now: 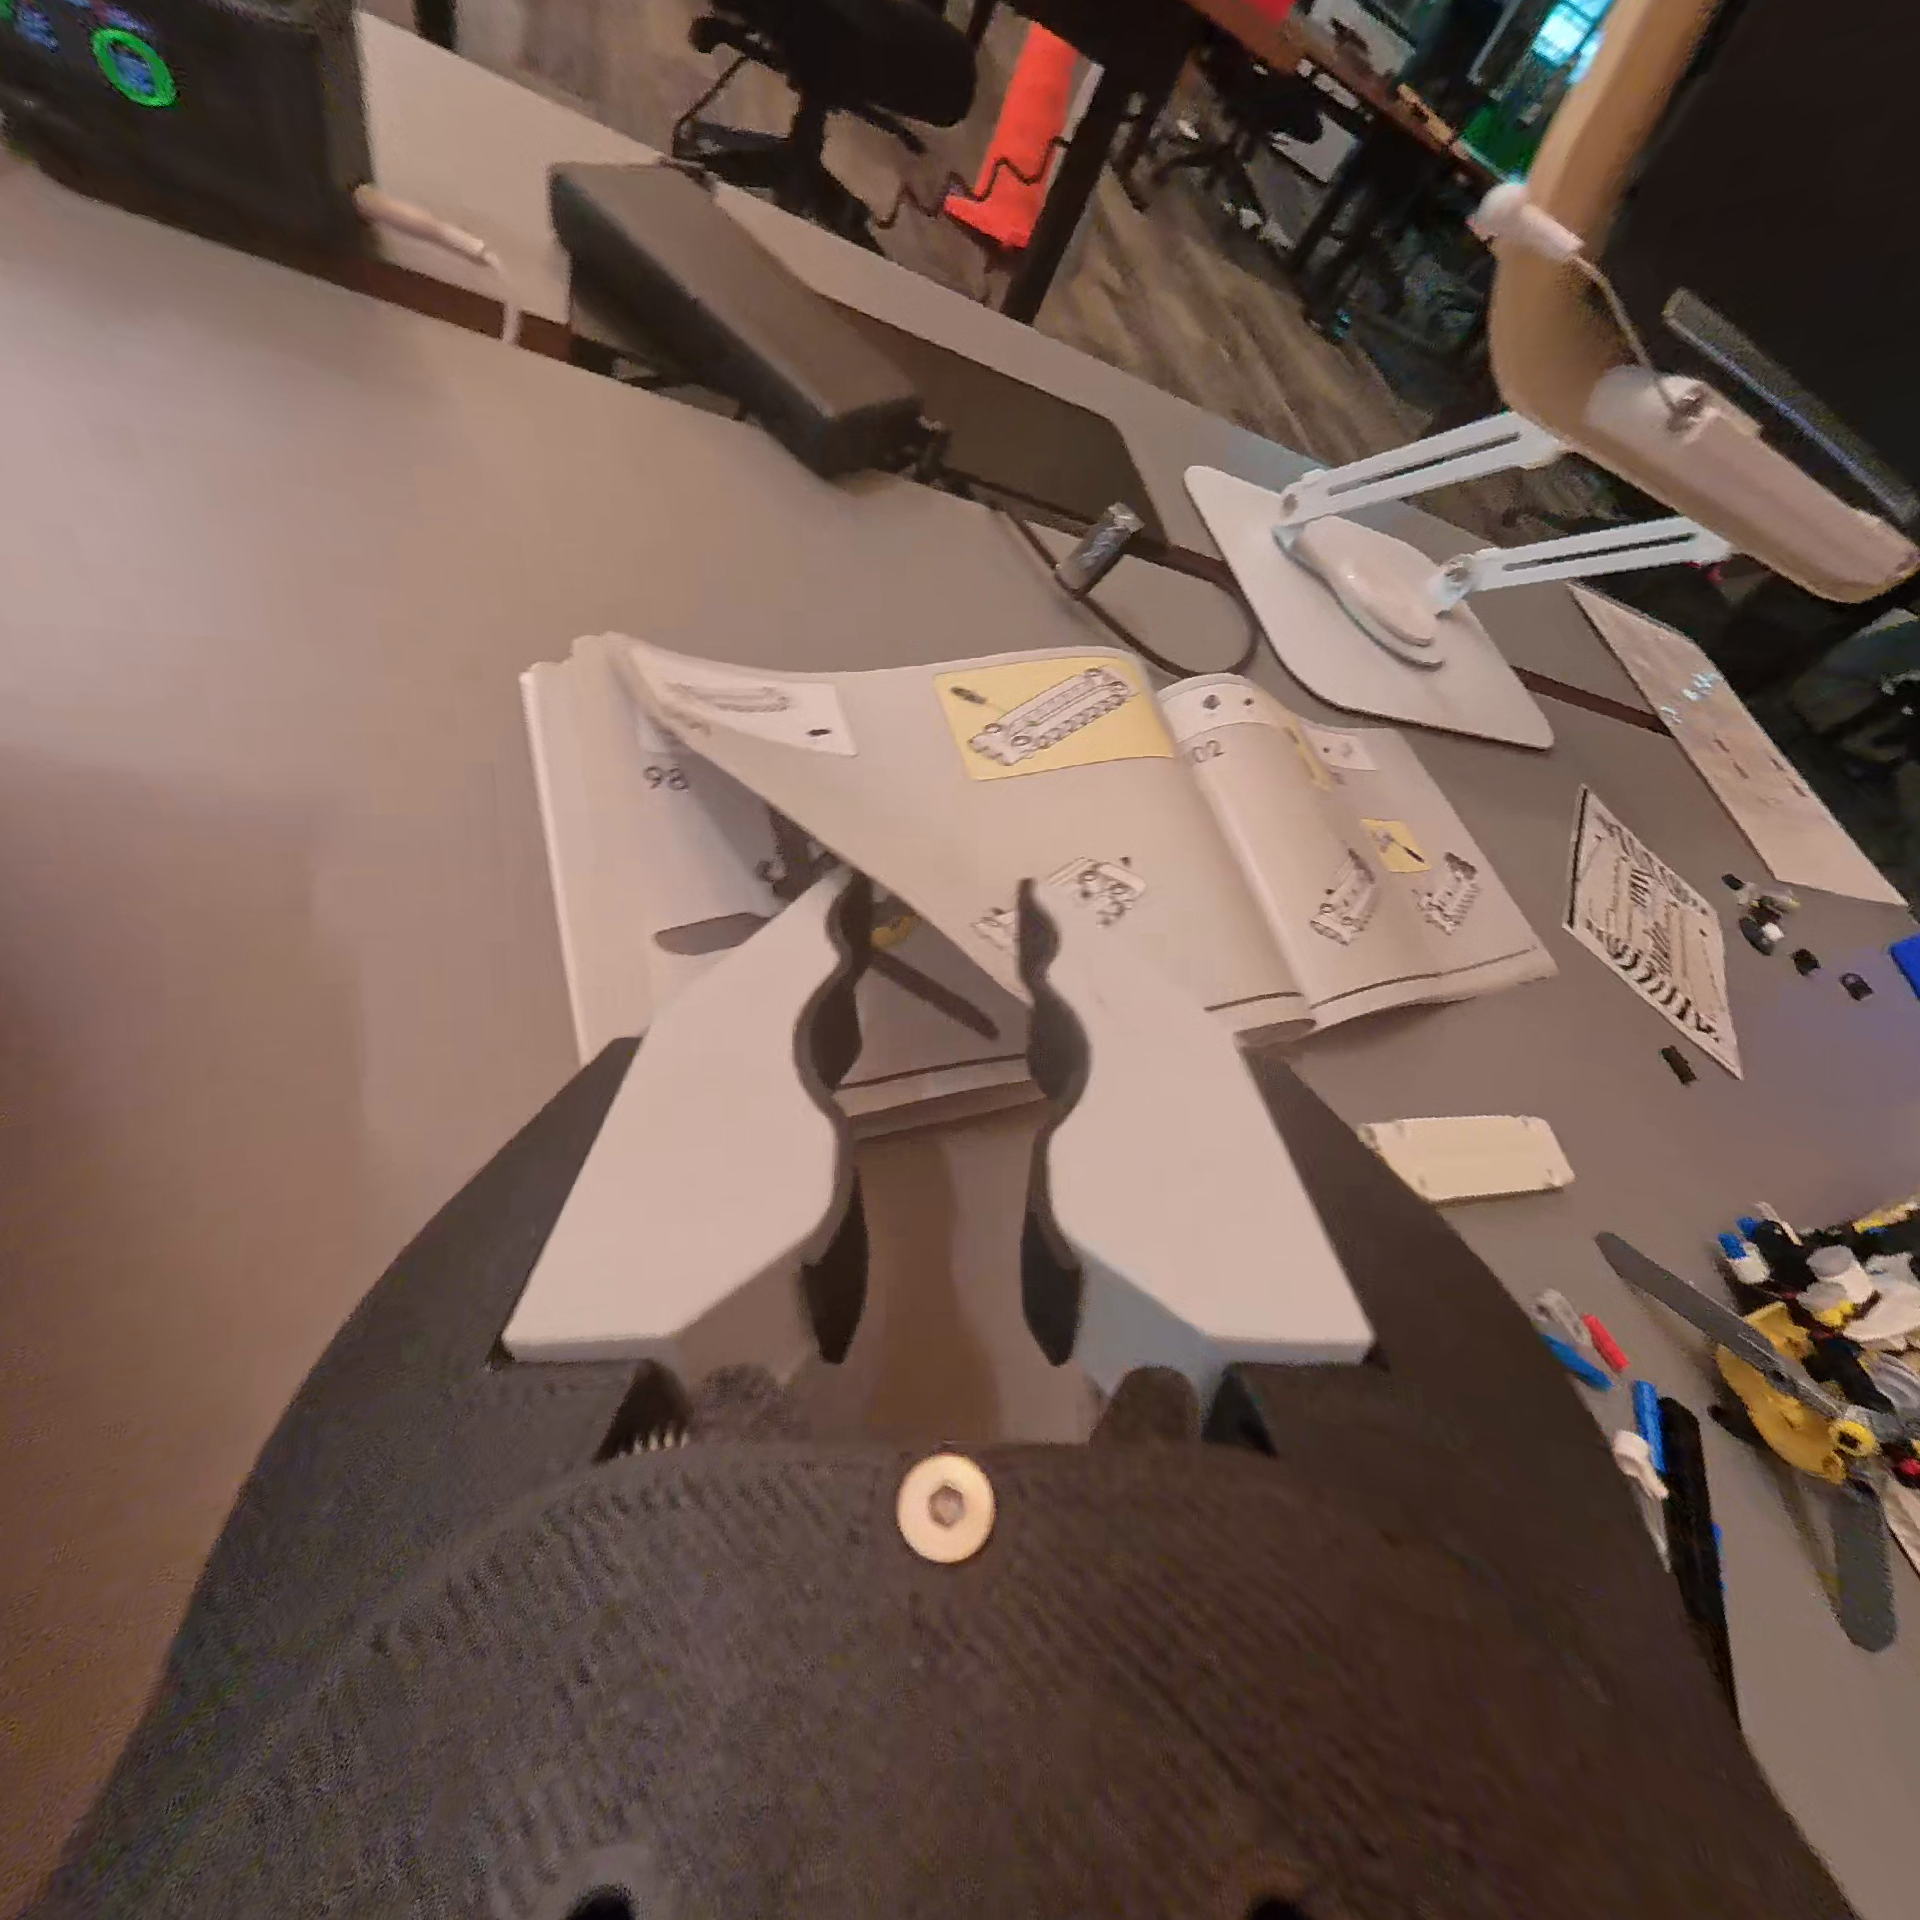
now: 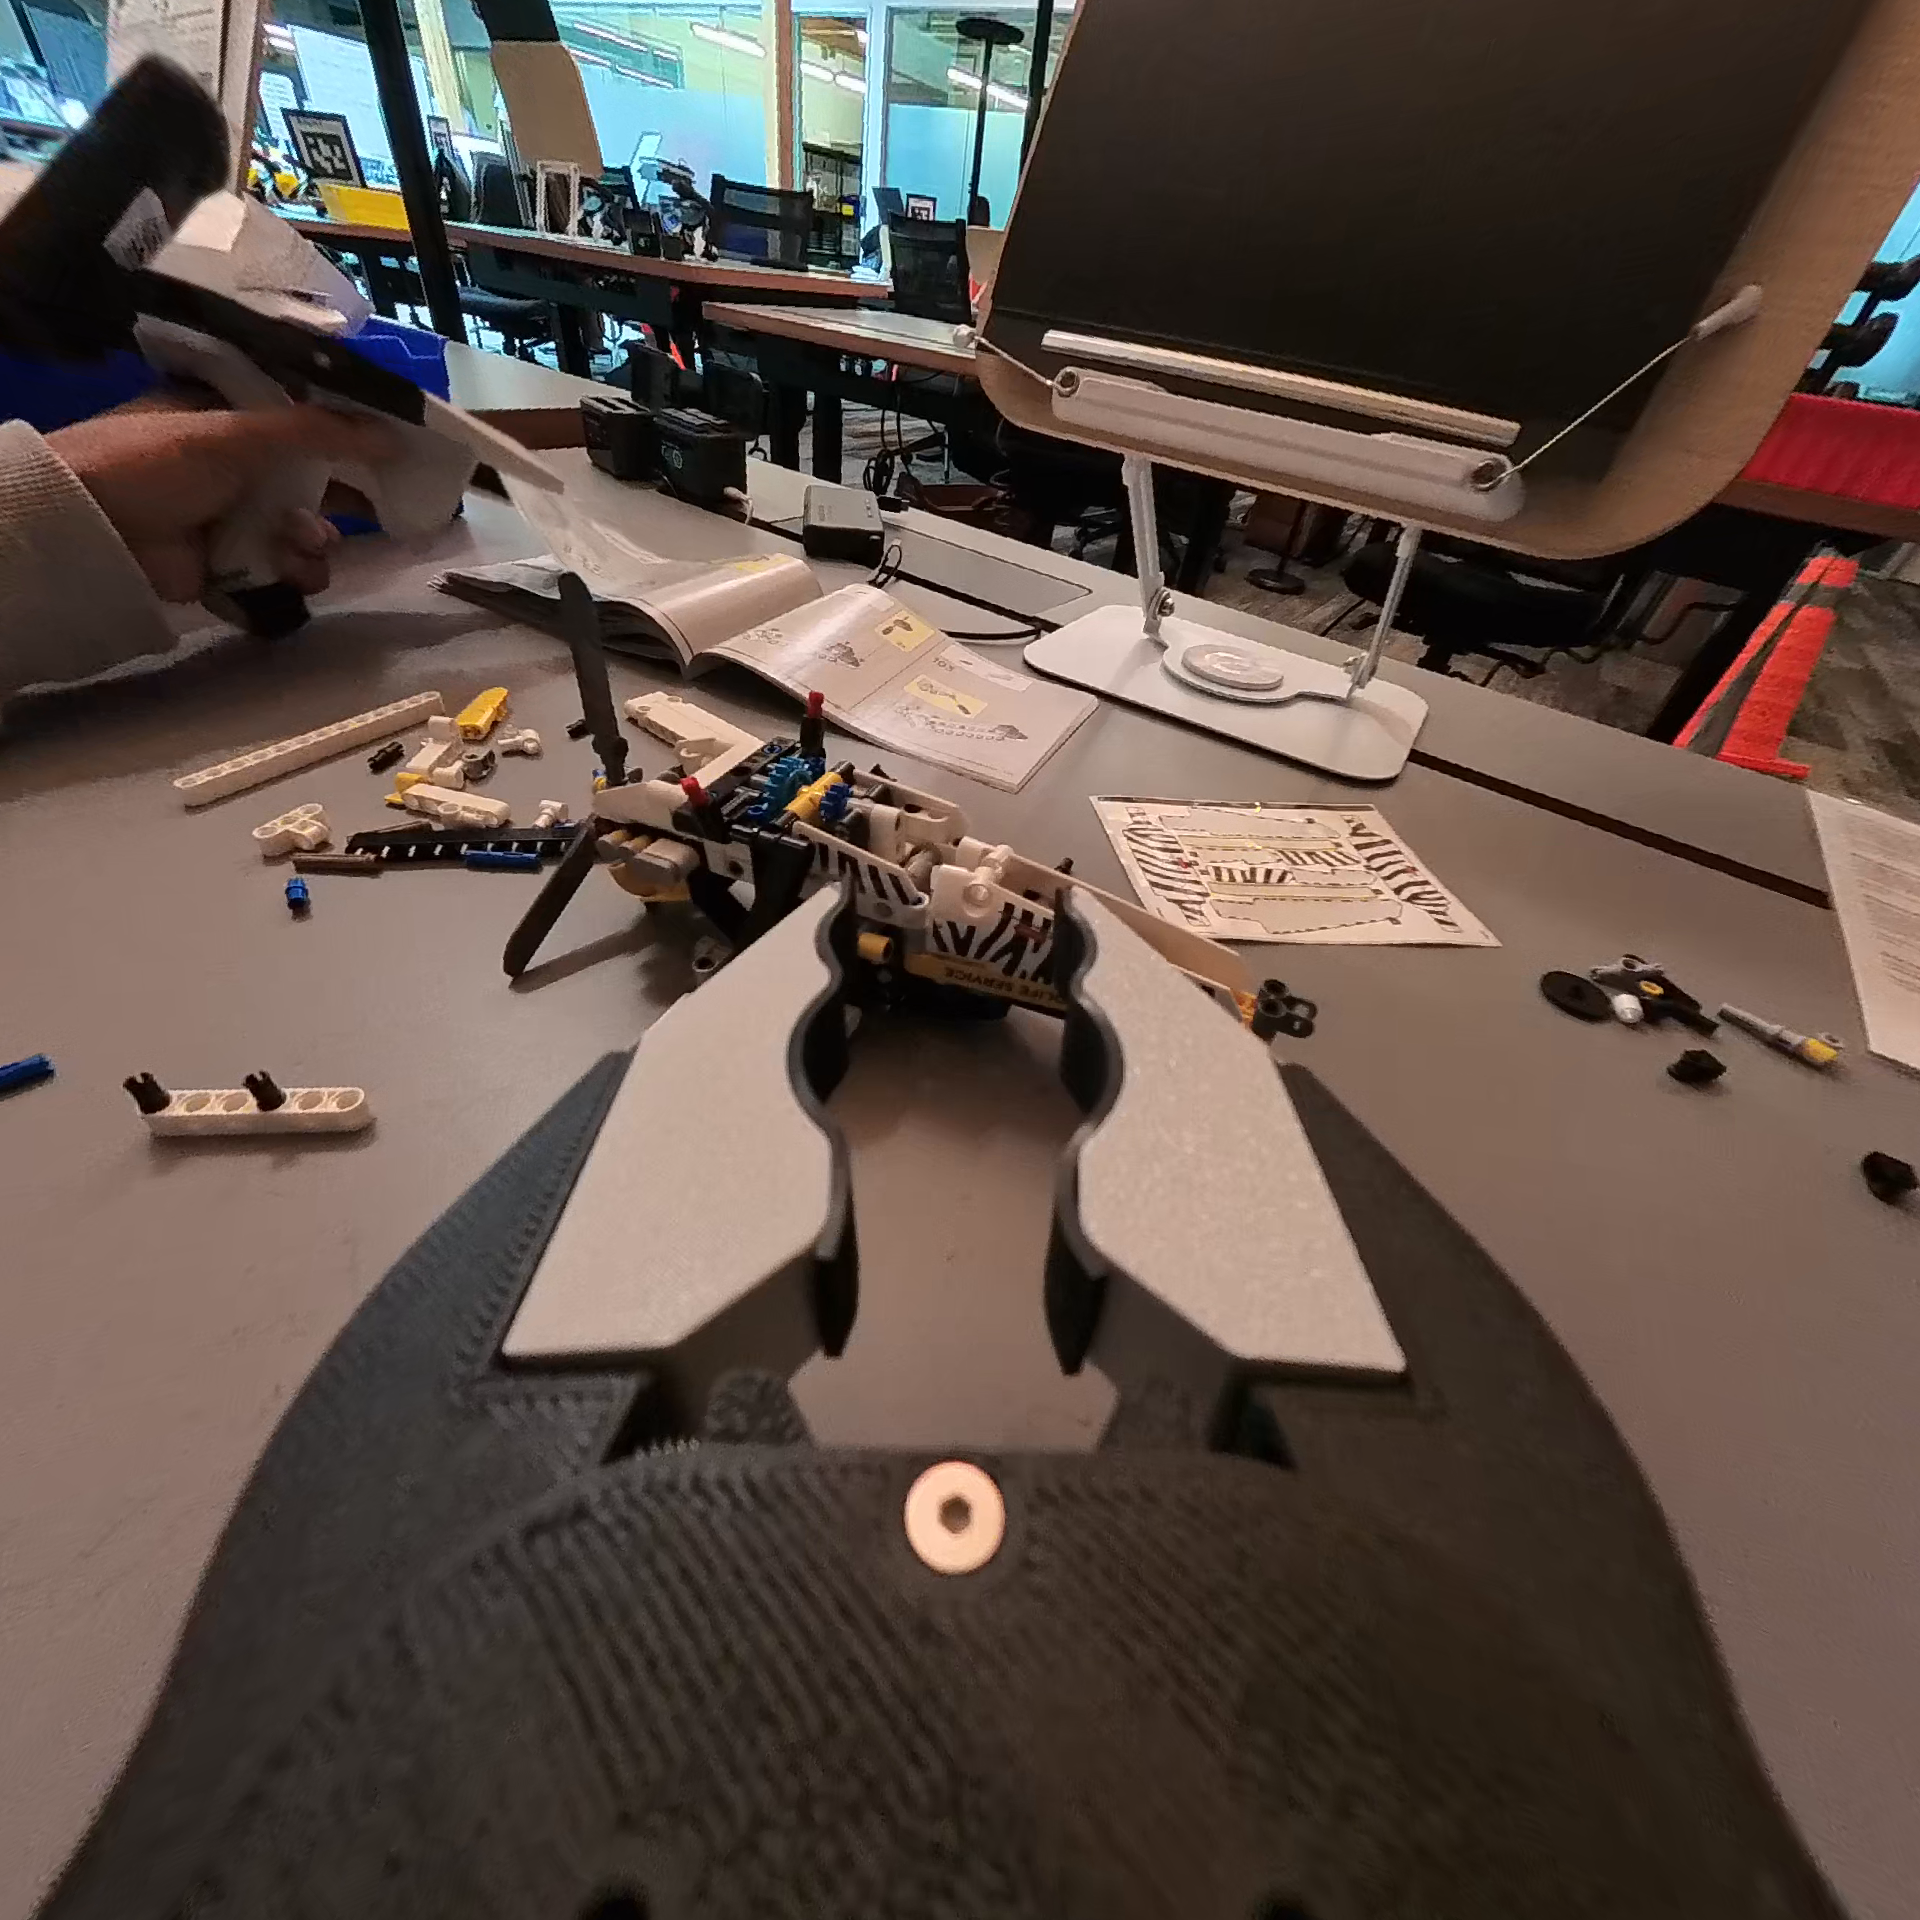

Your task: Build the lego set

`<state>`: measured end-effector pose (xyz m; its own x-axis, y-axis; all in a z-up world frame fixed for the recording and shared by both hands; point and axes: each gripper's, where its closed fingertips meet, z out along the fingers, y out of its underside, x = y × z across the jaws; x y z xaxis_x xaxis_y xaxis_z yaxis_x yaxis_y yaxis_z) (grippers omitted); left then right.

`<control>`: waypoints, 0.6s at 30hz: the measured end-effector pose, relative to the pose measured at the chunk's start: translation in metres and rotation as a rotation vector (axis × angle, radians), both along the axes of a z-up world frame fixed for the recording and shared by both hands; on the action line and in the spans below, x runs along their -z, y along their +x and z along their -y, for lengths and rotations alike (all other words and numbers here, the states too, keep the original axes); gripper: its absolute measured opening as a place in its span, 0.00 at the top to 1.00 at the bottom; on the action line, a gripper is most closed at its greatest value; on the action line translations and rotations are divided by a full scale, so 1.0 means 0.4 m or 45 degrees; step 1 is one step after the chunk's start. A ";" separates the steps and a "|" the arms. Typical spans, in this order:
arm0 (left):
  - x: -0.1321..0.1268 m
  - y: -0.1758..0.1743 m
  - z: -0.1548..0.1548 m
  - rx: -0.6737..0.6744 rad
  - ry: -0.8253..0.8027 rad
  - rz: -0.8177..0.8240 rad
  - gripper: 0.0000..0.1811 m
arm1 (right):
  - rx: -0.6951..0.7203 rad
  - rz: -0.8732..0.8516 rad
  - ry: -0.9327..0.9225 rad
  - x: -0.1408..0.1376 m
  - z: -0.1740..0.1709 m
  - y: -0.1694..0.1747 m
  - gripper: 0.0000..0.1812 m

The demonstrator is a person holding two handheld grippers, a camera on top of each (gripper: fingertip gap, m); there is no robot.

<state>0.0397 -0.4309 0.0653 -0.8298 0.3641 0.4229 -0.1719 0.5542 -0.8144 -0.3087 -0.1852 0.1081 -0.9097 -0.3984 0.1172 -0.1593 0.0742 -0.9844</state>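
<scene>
Our right gripper [image 2: 951,935] spreads wide around the zebra-striped lego model [image 2: 831,842]; our left gripper [image 1: 940,914], half open, lifts an instruction booklet [image 1: 1039,831] page.

Ahead of your right gripper, glass partitions [image 2: 831,94] glow teal behind long desks [image 2: 644,260] and black office chairs [image 2: 925,270]. Beyond your left gripper, an orange cone [image 1: 1023,135] stands on wood-look flooring [image 1: 1174,291].

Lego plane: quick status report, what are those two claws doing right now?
Left gripper open at the instruction booklet, a page raised over it. Right gripper open around the plane model's tail. Loose pieces scattered beside it.
</scene>
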 end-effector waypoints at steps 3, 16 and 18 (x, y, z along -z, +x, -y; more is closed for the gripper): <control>0.007 0.027 0.004 -0.043 0.008 -0.013 0.99 | -0.004 -0.001 0.000 0.000 -0.001 0.001 0.81; -0.009 0.000 -0.013 0.039 -0.025 -0.050 1.00 | -0.011 -0.024 -0.021 -0.002 -0.006 0.007 0.81; -0.010 0.001 -0.015 0.046 -0.025 -0.045 1.00 | -0.012 -0.024 -0.025 -0.003 -0.007 0.007 0.81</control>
